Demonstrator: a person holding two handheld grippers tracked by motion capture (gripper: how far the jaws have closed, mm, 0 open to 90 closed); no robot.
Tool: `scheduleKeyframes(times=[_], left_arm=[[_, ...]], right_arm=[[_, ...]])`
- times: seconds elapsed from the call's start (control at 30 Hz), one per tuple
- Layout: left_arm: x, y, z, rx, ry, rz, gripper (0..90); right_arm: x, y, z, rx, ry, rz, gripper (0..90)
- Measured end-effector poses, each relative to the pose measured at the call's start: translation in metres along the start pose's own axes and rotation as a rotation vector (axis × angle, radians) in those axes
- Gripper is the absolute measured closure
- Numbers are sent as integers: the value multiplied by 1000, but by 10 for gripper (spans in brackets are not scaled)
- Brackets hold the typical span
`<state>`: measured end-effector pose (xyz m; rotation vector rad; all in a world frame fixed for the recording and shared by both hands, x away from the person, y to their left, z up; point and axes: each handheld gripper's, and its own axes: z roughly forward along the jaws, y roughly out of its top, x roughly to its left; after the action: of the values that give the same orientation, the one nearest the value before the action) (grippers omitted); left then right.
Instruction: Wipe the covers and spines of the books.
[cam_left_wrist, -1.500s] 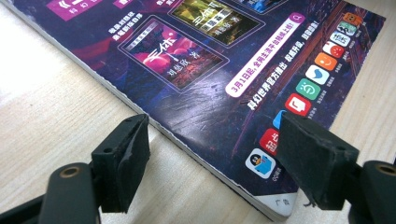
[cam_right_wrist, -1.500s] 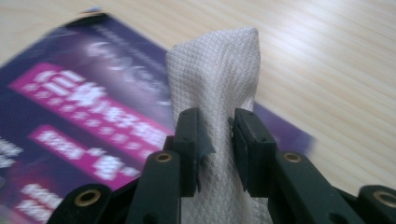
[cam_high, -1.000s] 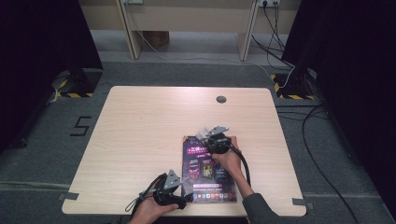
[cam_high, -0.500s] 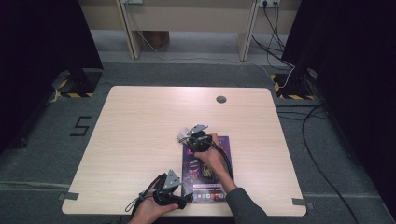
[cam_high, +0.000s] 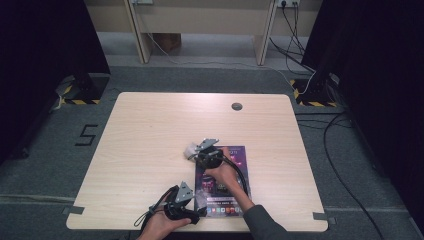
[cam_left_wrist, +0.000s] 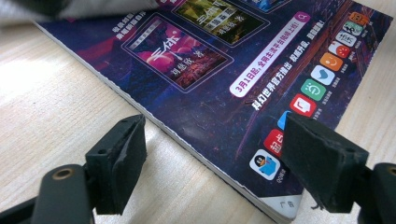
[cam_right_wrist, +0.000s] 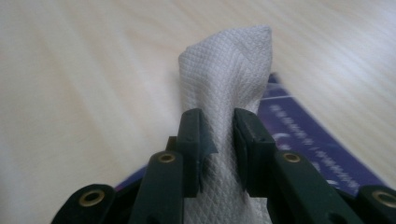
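A dark purple magazine (cam_high: 227, 187) with app icons lies flat near the table's front edge. My right gripper (cam_high: 196, 151) is at its far left corner, shut on a bunched white cloth (cam_right_wrist: 224, 93) that sticks out past the jaws over the magazine's corner (cam_right_wrist: 299, 135) and the wood. My left gripper (cam_high: 192, 205) rests low at the magazine's near left corner, open, its two jaws straddling the magazine's edge (cam_left_wrist: 196, 154) without touching it.
The light wooden table (cam_high: 150, 135) has a round cable hole (cam_high: 236, 106) at the back. Cables trail from both grippers. Grey floor with a painted 5 (cam_high: 87, 135) lies to the left; table legs and wires stand behind.
My right gripper has swept with the cloth leftward across the magazine's upper part, from its right side to its far left corner. The left gripper has stayed put.
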<state>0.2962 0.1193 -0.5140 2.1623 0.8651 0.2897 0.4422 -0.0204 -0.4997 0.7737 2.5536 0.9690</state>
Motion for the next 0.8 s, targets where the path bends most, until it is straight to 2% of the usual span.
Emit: scheduleKeyframes(times=[0.07, 0.13, 0.4, 0.53, 0.73, 0.8], left_arm=[[-1, 0, 0, -1, 5, 9, 217], [-1, 0, 0, 1, 3, 8, 218], [0, 0, 0, -4, 1, -2, 217], [0, 0, 0, -1, 1, 6, 217], [0, 0, 0, -1, 2, 3, 216], [0, 0, 0, -3, 2, -1, 215]], right_arm=[[2, -1, -1, 1, 2, -3, 736], [-5, -1, 0, -6, 11, 29, 742], [-41, -7, -1, 4, -107, 105, 738], [-50, -13, -6, 14, -142, 94, 739], [-50, -28, -21, 22, -143, 75, 739], [-54, -33, -25, 12, -139, 94, 738]])
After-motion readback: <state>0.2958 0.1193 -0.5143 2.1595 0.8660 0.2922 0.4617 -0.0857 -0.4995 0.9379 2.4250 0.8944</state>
